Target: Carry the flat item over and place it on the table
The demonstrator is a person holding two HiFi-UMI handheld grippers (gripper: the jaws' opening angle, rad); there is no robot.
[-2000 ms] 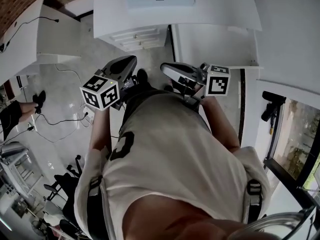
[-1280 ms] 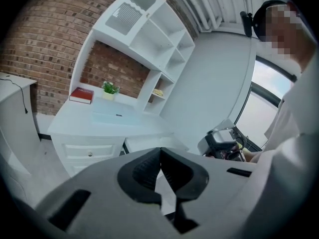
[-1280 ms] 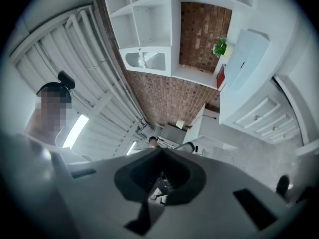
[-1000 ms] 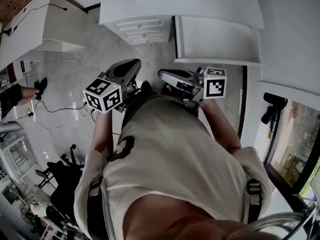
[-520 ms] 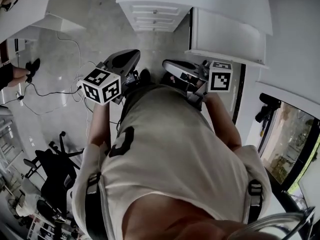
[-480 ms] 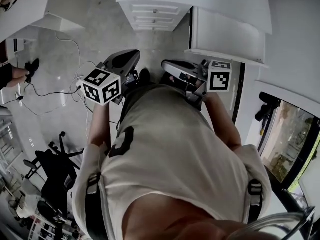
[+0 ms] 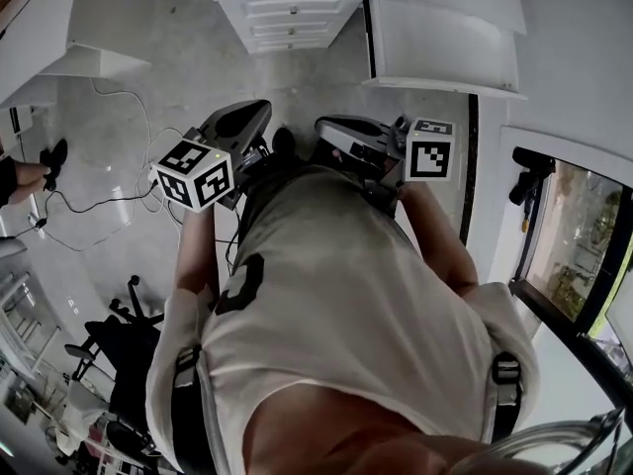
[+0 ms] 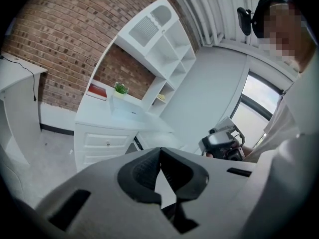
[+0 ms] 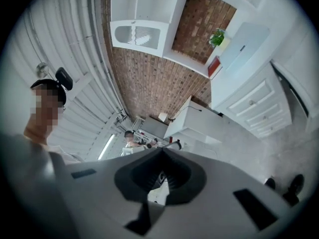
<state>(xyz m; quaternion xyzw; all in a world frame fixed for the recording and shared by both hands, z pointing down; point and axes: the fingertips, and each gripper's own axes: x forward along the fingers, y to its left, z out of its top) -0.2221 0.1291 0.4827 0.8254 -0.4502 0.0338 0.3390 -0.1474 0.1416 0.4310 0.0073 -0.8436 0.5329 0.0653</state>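
A pale blue flat item (image 9: 244,46) lies on top of a white drawer cabinet (image 7: 292,13); it also shows faintly as the flat item (image 8: 123,110) in the left gripper view, while the head view cuts it off. My left gripper (image 7: 262,115) and right gripper (image 7: 321,127) are held close to my chest, well short of the cabinet. In both gripper views the left gripper (image 8: 159,152) and the right gripper (image 9: 162,152) have their jaws shut together with nothing between them.
A white desk (image 7: 59,38) stands at the left and a white table (image 7: 445,38) at the right of the cabinet. Cables (image 7: 89,201) trail over the floor, office chairs (image 7: 119,339) stand at lower left. A plant (image 8: 120,88) and red book (image 8: 97,91) sit by the shelves.
The head view has tipped, so the cabinet slid towards the top edge and the flat item left the frame. Both grippers stayed shut by my chest.
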